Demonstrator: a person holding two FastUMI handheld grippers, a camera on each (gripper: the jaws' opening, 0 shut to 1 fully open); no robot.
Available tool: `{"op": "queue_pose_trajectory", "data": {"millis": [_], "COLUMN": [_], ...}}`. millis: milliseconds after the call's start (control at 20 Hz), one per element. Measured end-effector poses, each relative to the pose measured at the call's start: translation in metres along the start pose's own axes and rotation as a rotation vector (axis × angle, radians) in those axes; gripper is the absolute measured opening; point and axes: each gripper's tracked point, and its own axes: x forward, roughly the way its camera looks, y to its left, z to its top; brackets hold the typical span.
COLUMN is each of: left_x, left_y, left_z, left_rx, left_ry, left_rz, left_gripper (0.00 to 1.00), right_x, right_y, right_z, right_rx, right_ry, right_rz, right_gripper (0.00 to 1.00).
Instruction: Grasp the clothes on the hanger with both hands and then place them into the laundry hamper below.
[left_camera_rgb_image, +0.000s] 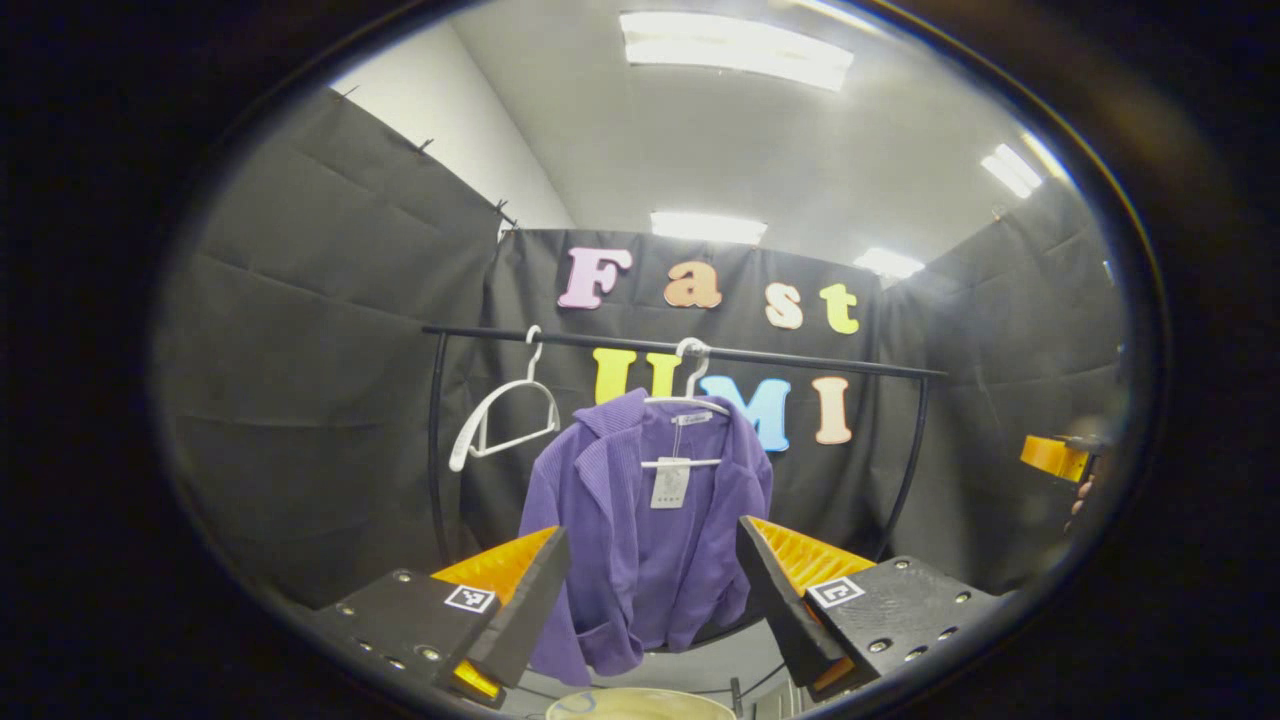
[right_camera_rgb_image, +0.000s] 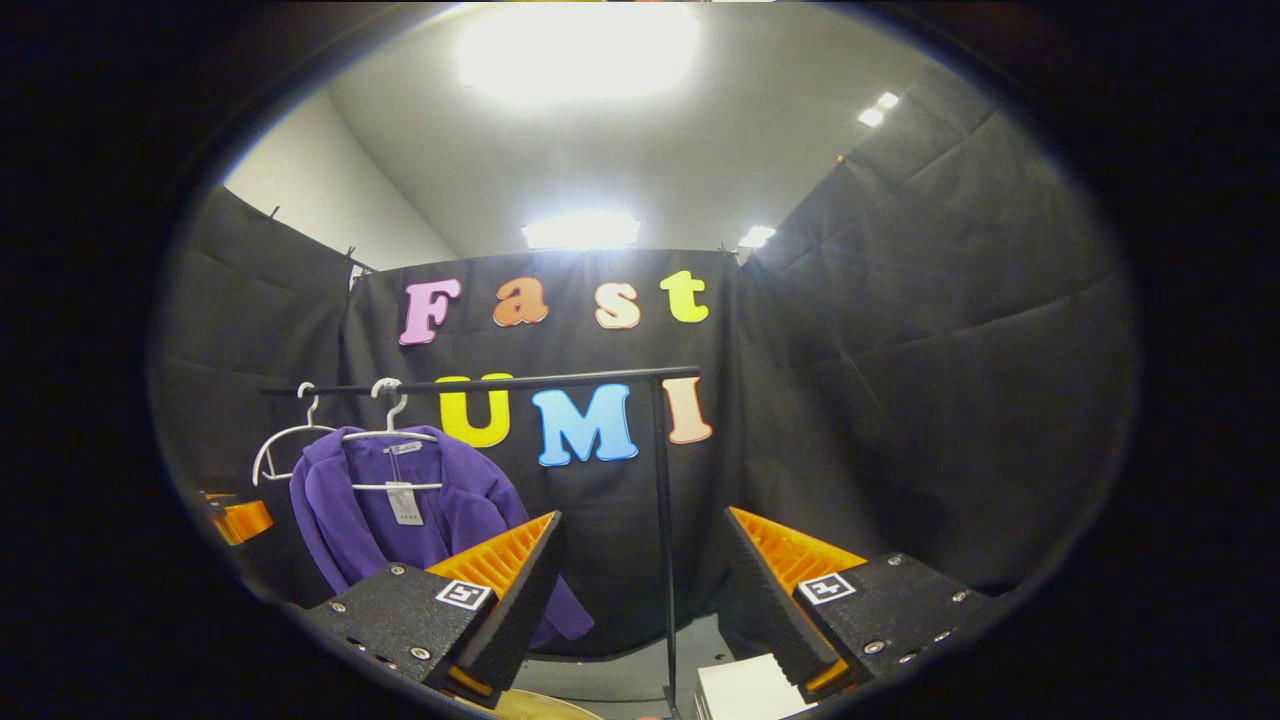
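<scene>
On rail (left_camera_rgb_image: 800, 362): purple jacket (left_camera_rgb_image: 640, 540) hanging; both grippers agape

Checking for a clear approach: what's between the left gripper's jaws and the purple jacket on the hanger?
Nothing. In the left gripper view the left gripper stands open with only bare air before the purple jacket, which hangs framed in the gap.

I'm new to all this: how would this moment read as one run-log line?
phase: approach | left gripper: open, empty | right gripper: open, empty | purple jacket: on hanger | hamper: below

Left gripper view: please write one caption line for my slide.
Open left gripper faces purple jacket hanging on rail.
</scene>
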Motion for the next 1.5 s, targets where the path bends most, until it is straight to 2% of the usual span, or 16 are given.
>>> {"op": "queue_pose_trajectory", "data": {"millis": [50, 150, 200, 350, 400, 500, 550, 600, 650, 700, 850, 900, 950, 1050, 1150, 1500], "left_x": [0.002, 0.007, 0.01, 0.019, 0.023, 0.033, 0.041, 0.047, 0.056, 0.065, 0.097, 0.106, 0.117, 0.14, 0.161, 0.205], "left_y": [0.002, 0.003, 0.002, 0.0, -0.001, -0.002, -0.002, -0.002, -0.003, -0.004, 0.003, 0.006, 0.008, 0.014, 0.018, 0.022], "left_z": [0.0, 0.001, 0.004, 0.009, 0.01, 0.011, 0.011, 0.008, 0.008, 0.007, -0.003, -0.007, -0.01, -0.022, -0.036, -0.06], "left_rx": [0.001, 0.004, 0.008, 0.032, 0.039, 0.052, 0.05, 0.038, 0.016, -0.007, -0.013, -0.009, -0.007, -0.017, -0.037, -0.055], "left_ry": [0.009, 0.024, 0.026, 0.027, 0.028, 0.036, 0.047, 0.054, 0.052, 0.053, 0.078, 0.084, 0.089, 0.117, 0.144, 0.179], "left_rz": [0.008, 0.014, 0.014, 0.01, 0.012, 0.023, 0.035, 0.053, 0.065, 0.075, 0.132, 0.157, 0.178, 0.227, 0.269, 0.375], "left_gripper": [1.0, 0.96, 1.0, 0.96, 1.0, 0.92, 0.96, 1.0, 0.87, 0.96, 0.96, 1.0, 0.96, 1.0, 0.96, 1.0], "right_x": [0.006, 0.017, 0.023, 0.041, 0.048, 0.061, 0.069, 0.079, 0.09, 0.102, 0.139, 0.152, 0.164, 0.186, 0.205, 0.244], "right_y": [0.01, 0.028, 0.037, 0.06, 0.068, 0.087, 0.098, 0.107, 0.116, 0.127, 0.155, 0.165, 0.173, 0.187, 0.204, 0.248], "right_z": [0.003, 0.011, 0.013, 0.01, 0.009, 0.006, 0.004, -0.001, -0.006, -0.011, -0.035, -0.045, -0.054, -0.075, -0.096, -0.141], "right_rx": [-0.008, -0.018, -0.016, -0.023, -0.024, -0.021, -0.018, -0.017, -0.017, -0.016, 0.002, 0.006, 0.006, -0.003, 0.005, 0.05], "right_ry": [0.009, 0.011, 0.012, 0.034, 0.047, 0.072, 0.08, 0.094, 0.104, 0.114, 0.166, 0.187, 0.204, 0.243, 0.281, 0.365], "right_rz": [0.023, 0.058, 0.071, 0.114, 0.13, 0.168, 0.189, 0.208, 0.227, 0.246, 0.31, 0.333, 0.353, 0.387, 0.431, 0.549], "right_gripper": [0.92, 0.95, 0.95, 0.92, 0.92, 0.95, 0.95, 0.95, 0.95, 0.95, 0.95, 0.95, 0.95, 0.95, 0.95, 0.95]}}
